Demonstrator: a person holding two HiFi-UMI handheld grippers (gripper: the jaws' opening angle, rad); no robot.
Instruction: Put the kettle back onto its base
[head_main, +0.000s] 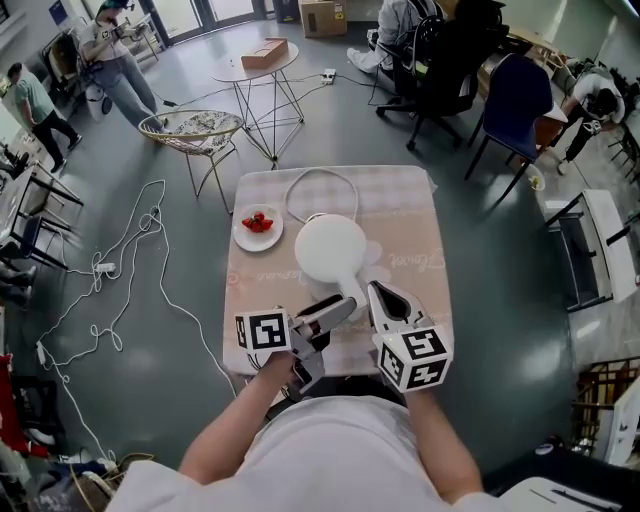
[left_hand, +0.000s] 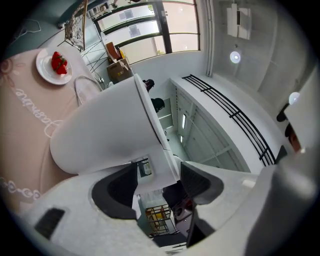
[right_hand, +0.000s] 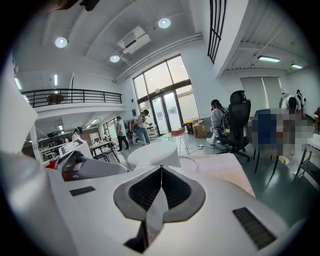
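Sideways, left gripper (head_main: 336, 310) level, right gripper (head_main: 377, 292) dipped

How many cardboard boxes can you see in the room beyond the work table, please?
2. One cardboard box lies on the round side table; a second box stands on the floor farther back, at the top edge of the head view. More may be hidden.

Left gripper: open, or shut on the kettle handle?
Open. In the left gripper view the left gripper has its jaws apart, with the kettle handle standing between them. A gap shows on one side of the handle.
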